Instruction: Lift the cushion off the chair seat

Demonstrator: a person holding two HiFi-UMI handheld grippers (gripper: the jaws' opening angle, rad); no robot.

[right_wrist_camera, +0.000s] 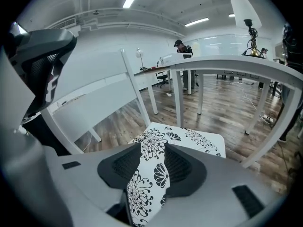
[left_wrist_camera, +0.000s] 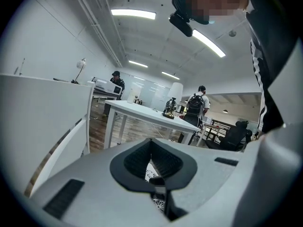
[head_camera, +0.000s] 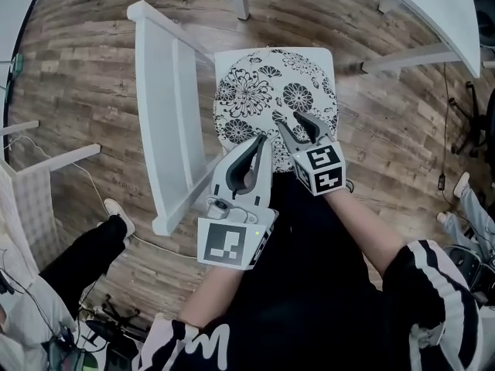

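A black-and-white floral cushion [head_camera: 267, 91] lies flat on the seat of a white chair [head_camera: 162, 107] whose backrest stands to the left. My right gripper [head_camera: 298, 122] hangs over the cushion's near edge, jaws open. Between them the floral cushion [right_wrist_camera: 189, 138] shows in the right gripper view, with no pad pressing on it. My left gripper [head_camera: 261, 139] sits just left of it, at the near left part of the cushion. Its fingertips meet with nothing held. Only a sliver of the cushion [left_wrist_camera: 158, 202] shows through the left gripper [left_wrist_camera: 152, 160].
A white table [head_camera: 433, 14] with angled legs stands at the far right, close to the chair. Another white chair [head_camera: 39, 176] is at the left, on the wooden floor. An office chair [head_camera: 479, 107] is at the right edge. Two people stand far off in the room.
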